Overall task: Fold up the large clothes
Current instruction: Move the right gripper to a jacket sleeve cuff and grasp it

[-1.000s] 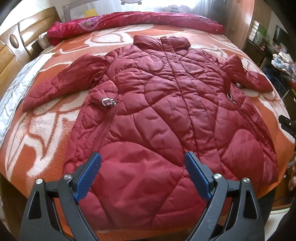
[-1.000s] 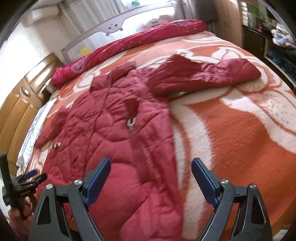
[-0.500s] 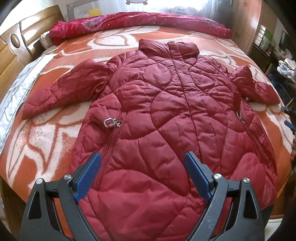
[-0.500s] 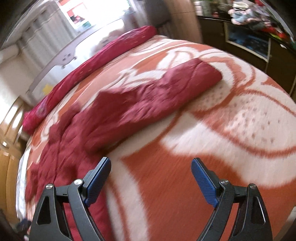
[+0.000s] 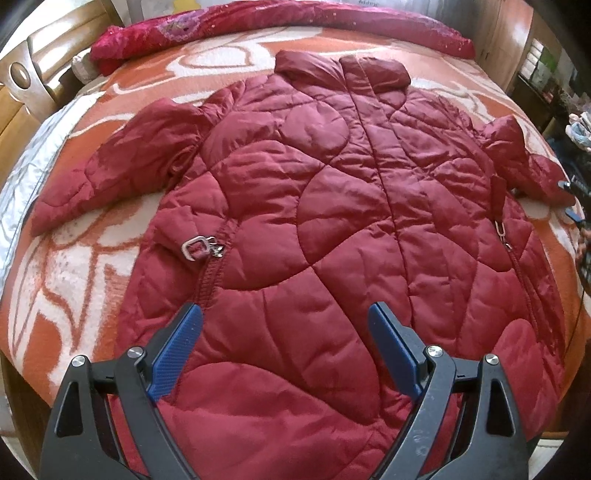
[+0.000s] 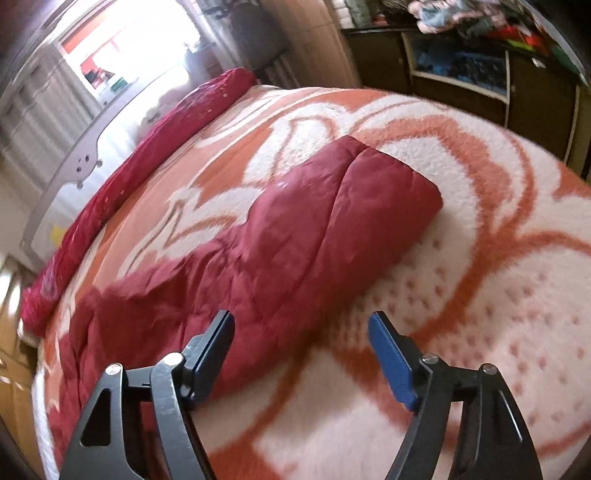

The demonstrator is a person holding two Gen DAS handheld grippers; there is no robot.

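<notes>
A large dark red quilted coat (image 5: 332, 206) lies flat on the bed with both sleeves spread out. My left gripper (image 5: 284, 343) is open and empty, hovering over the coat's lower hem. My right gripper (image 6: 301, 350) is open and empty, just above the blanket beside the coat's right sleeve (image 6: 314, 229), near the cuff. The right gripper also shows at the right edge of the left wrist view (image 5: 576, 206), next to the sleeve end.
The bed carries an orange and white patterned blanket (image 6: 480, 295). A rolled red quilt (image 5: 258, 22) lies along the head of the bed. A wooden headboard (image 5: 22, 74) stands at the left, dark cabinets (image 6: 480, 74) at the right.
My left gripper has moved in over the coat's hem. My right gripper has swung right and forward from the coat's side to the right sleeve, and its jaws have narrowed a little.
</notes>
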